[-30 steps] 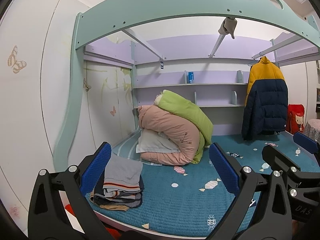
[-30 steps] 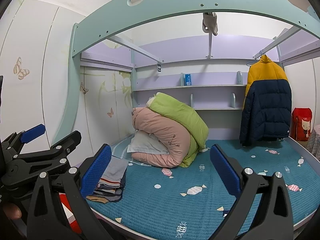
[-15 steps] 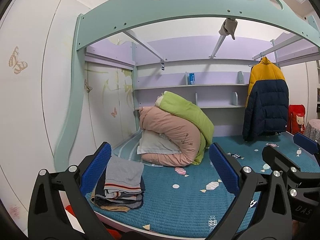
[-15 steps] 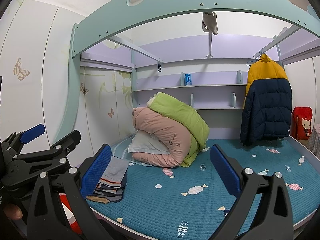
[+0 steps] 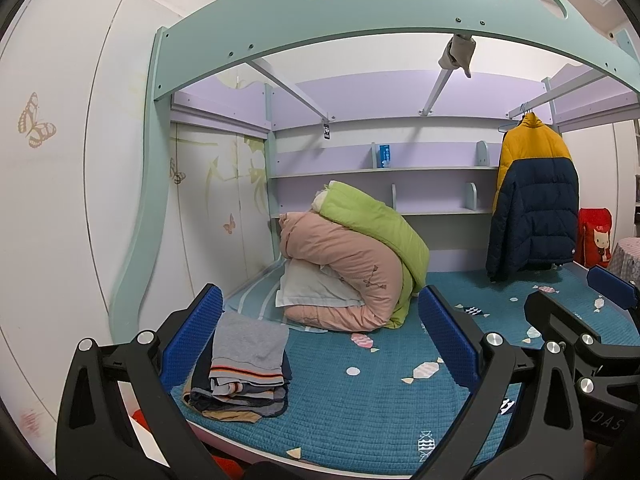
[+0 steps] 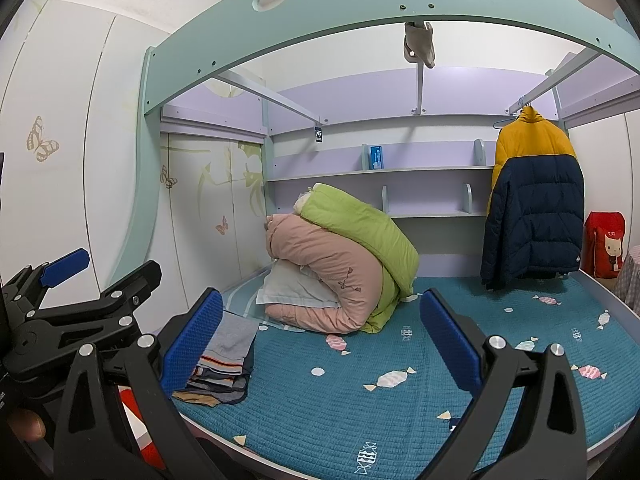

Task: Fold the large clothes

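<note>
A stack of folded clothes (image 5: 244, 372) with a grey piece on top lies at the front left corner of the bed's teal quilted mattress (image 5: 360, 412); it also shows in the right wrist view (image 6: 224, 368). A yellow and navy puffer jacket (image 5: 532, 200) hangs on a rail at the right (image 6: 532, 204). My left gripper (image 5: 320, 340) is open and empty, held above the bed's front edge. My right gripper (image 6: 320, 340) is open and empty beside it.
Rolled pink and green duvets (image 5: 352, 264) with a pillow sit at the back left of the bed. A shelf (image 5: 384, 168) runs along the back wall. A teal arch frame (image 5: 360, 20) spans overhead. A red bag (image 5: 596, 236) stands at the far right.
Both grippers have drifted very slightly; the view has barely shifted. Nothing on the bed has moved.
</note>
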